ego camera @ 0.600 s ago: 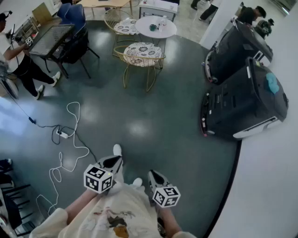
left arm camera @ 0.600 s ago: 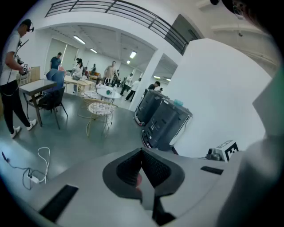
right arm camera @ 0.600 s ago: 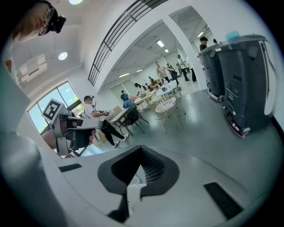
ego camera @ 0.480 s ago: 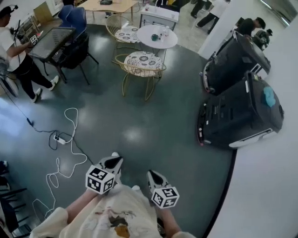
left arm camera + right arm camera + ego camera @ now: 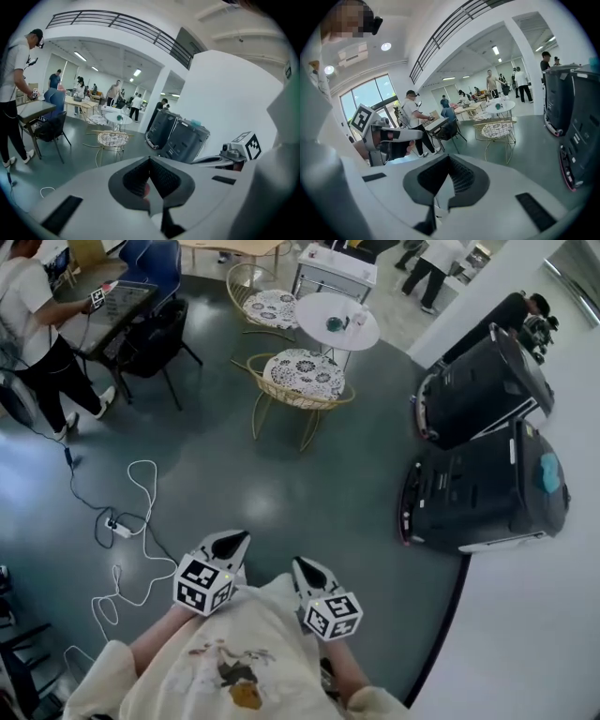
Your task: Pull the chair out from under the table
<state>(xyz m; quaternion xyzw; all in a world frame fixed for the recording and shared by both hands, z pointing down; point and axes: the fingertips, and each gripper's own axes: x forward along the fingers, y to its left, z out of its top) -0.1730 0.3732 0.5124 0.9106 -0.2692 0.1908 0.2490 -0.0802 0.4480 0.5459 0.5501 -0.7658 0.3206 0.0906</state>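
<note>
A gold wire chair with a patterned cushion stands against a small round white table, several steps ahead of me; its seat is outside the tabletop. A second such chair stands behind the table. My left gripper and right gripper are held side by side in front of my body, both shut and empty, far from the chair. In the left gripper view the chair is small beyond the shut jaws. The right gripper view has the chair at mid right.
Two big black machines stand along the white wall on the right. A white cable with a power strip lies on the dark floor at left. A person stands at a dark desk beside a black chair.
The whole view has shifted: chair and table now sit lower and further right in the head view, a little nearer. Both grippers sit slightly higher in the frame, still shut.
</note>
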